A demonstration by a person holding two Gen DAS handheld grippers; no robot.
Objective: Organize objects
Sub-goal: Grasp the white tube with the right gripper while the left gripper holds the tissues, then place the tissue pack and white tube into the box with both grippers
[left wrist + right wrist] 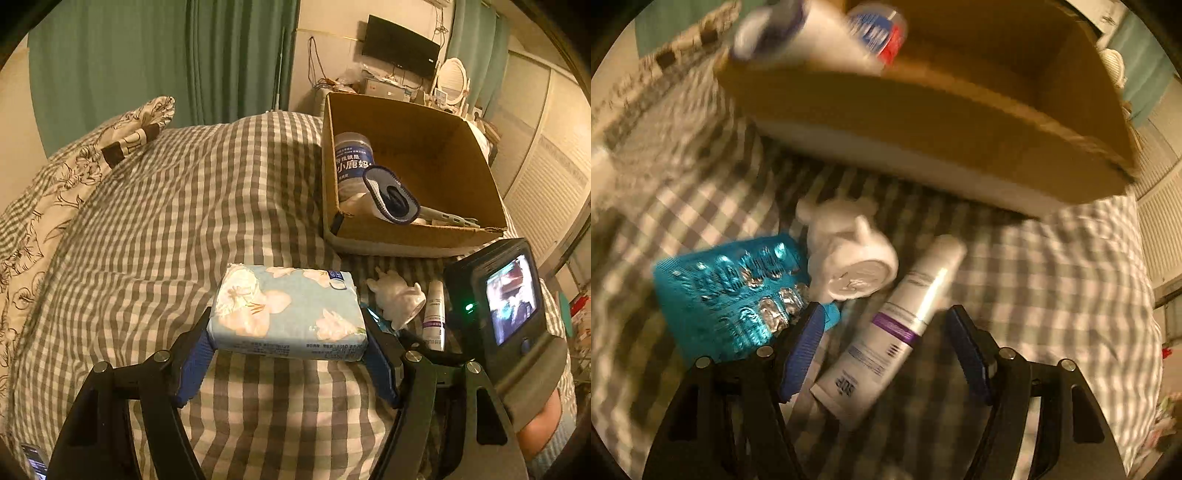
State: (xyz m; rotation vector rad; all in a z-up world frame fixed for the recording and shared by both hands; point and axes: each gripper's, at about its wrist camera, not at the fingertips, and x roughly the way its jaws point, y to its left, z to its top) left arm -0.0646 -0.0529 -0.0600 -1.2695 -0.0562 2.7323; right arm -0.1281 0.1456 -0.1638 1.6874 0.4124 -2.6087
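Note:
My left gripper (288, 328) is shut on a blue floral tissue pack (286, 314) and holds it above the checked bedspread. A cardboard box (424, 229) stands at the back right with a blue-labelled jar (352, 162) and a slipper-like object (389, 195) inside. My right gripper (886, 325) is open, its fingers either side of a white tube with a purple band (890, 328) lying on the bed. A white figurine (849, 254) and a teal blister pack (731, 291) lie just left of the tube. The tube (434, 314) and figurine (397, 295) also show in the left wrist view.
The right gripper's body with its small screen (509, 299) sits right of the tissue pack. A floral pillow (74, 166) lies at the far left. Green curtains (147, 55), a wall TV (400, 46) and a cluttered desk are behind the bed.

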